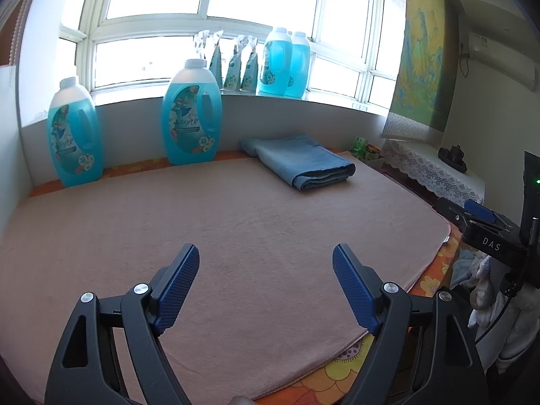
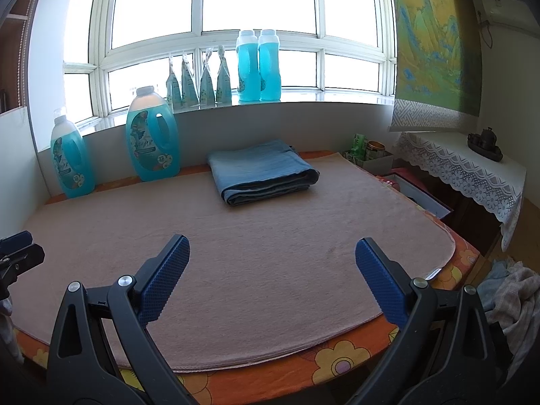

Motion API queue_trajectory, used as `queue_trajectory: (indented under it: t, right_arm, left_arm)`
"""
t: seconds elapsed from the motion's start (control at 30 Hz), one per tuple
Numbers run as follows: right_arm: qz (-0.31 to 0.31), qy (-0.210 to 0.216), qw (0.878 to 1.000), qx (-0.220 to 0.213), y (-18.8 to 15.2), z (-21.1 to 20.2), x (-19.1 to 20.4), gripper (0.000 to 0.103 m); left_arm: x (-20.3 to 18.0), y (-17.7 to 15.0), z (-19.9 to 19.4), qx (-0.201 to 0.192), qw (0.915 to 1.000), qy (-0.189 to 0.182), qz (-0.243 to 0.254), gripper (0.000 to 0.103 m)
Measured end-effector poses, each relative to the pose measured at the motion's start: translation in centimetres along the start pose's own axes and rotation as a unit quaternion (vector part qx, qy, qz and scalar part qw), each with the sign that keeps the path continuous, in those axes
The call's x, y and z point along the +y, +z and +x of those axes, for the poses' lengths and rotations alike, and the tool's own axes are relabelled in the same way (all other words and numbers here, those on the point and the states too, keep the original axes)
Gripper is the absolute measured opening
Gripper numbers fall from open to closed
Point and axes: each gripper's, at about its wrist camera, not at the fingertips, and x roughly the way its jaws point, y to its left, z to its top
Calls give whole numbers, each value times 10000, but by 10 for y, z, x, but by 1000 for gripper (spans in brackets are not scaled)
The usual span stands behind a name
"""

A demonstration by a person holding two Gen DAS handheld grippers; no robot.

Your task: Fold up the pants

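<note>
Blue pants (image 1: 300, 160) (image 2: 261, 170) lie folded into a neat flat stack at the far side of the pink mat (image 1: 236, 236) (image 2: 270, 236), near the wall. My left gripper (image 1: 266, 253) hovers over the mat's near part, open, with nothing between its blue-padded fingers. My right gripper (image 2: 272, 244) is also open and empty, well short of the pants. In the left wrist view the right gripper's body (image 1: 486, 233) shows at the right edge. The left gripper's tip (image 2: 17, 253) shows at the left edge of the right wrist view.
Two large blue detergent bottles (image 1: 75, 135) (image 1: 191, 114) stand on the table by the wall, left of the pants. More bottles (image 2: 258, 65) and pouches (image 2: 199, 84) line the windowsill. A lace-covered side table (image 2: 472, 168) and a clothes heap (image 2: 516, 293) lie to the right.
</note>
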Motion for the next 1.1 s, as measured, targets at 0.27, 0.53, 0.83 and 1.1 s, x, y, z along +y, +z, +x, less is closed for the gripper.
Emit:
queue_trajectory:
  t: [0.27,0.53,0.83,1.1]
  right_arm:
    - [-3,16,10000,2,1,1,-1,100]
    - [2,30,10000,27,1,1,1,101]
    - [29,33,10000,38,-1,1,1,101]
    - [27,36,10000,32,0,1,1,101]
  left_arm:
    - [0,0,0,5,10000,-4,-10,81]
    - [-1,-1,1,23,10000,-6,-6,81]
    - [-1,-1,2,40,10000,4,5,81]
    - [-1,0,2,52,10000,36,30,81]
